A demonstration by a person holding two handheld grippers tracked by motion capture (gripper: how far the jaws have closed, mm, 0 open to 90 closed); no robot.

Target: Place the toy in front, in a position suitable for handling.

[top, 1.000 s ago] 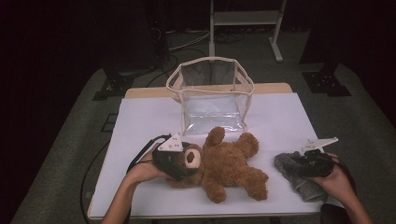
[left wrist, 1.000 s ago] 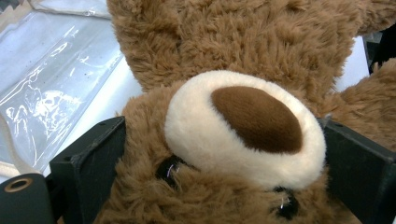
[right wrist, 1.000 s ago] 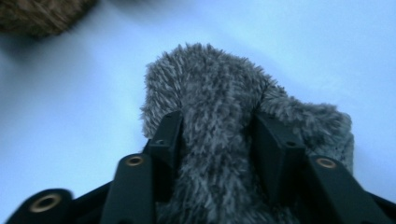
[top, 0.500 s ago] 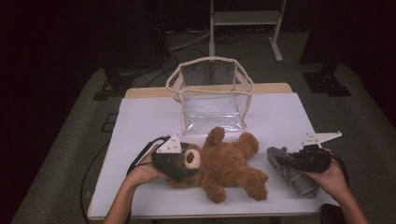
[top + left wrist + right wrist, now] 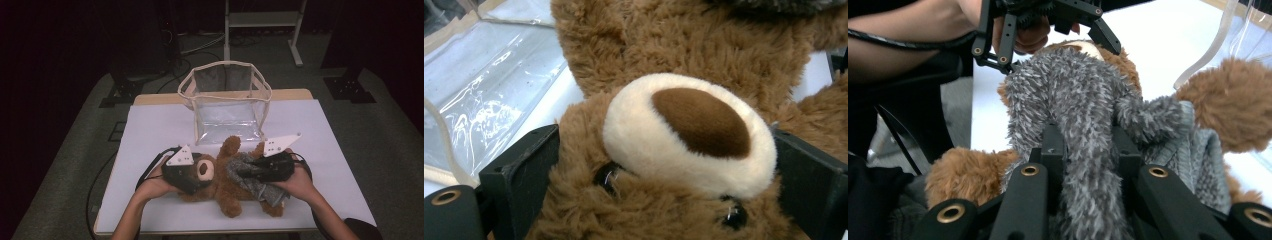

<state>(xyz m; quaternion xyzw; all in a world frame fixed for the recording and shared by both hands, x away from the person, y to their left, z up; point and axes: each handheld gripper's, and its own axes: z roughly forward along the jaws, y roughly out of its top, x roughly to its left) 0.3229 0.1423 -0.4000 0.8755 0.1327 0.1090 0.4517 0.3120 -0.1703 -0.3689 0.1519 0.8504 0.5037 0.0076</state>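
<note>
On the white table, a brown teddy bear lies on its back near the front edge, its head toward the person's left and its legs toward the right, with a clear, cream-trimmed bag standing open just behind it. The left gripper is clamped on the bear's head, one black jaw on each side of the cream muzzle (the left gripper view shows the fur bulging between them), so the toy is pinned in place. The right gripper is closed on a fuzzy grey garment, its jaws having just drawn together on the cloth, and it holds that cloth over the bear's belly; in the right gripper view the grey pile is bunched tightly between the jaws. By my judgement the work is dressing the bear, and it is early: the garment has been picked up and brought onto the body, but it lies crumpled, with no arm or leg through any opening that I can see. Spreading it, threading the limbs and pulling it straight all remain.
</note>
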